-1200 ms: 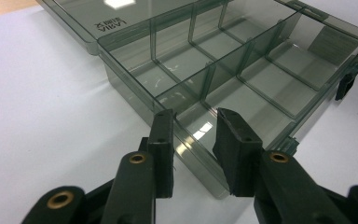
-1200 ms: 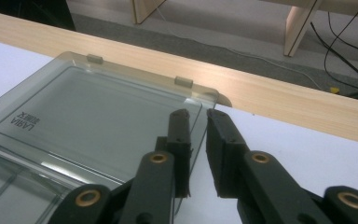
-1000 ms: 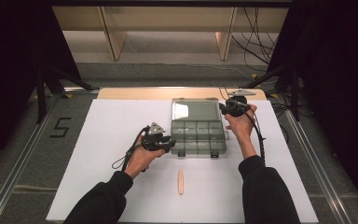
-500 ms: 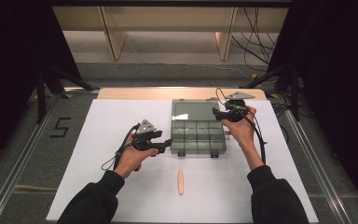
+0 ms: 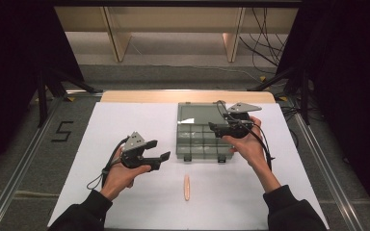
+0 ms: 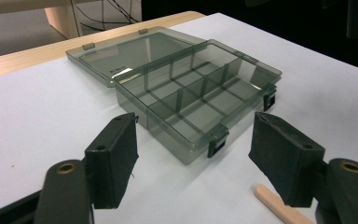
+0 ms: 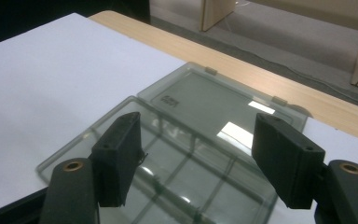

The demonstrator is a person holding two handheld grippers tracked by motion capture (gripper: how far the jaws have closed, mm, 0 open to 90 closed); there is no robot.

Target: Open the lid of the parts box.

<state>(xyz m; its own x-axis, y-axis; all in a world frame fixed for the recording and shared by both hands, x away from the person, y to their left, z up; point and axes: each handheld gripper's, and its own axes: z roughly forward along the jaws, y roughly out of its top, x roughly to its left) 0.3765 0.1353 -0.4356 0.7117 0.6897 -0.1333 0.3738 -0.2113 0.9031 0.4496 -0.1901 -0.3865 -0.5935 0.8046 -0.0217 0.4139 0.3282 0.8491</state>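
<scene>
While parted wide and gripping nothing, left gripper (image 5: 160, 158) and right gripper (image 5: 218, 127) flank an open smoke-grey see-through plastic compartment box (image 5: 204, 142) at the middle of the white table sheet (image 5: 125, 125).

With jaws just opened on both, left held short of the box's near left corner, right above its right side. Lid (image 5: 198, 113) laid flat behind the tray, touching the bare wooden table edge (image 5: 139, 96). Dividers blurred by glare in the right gripper view. Slim peach-coloured stick (image 5: 187, 187) lying near, in front of the box, cut off at the lower edge in the left gripper view (image 6: 279, 209).
</scene>
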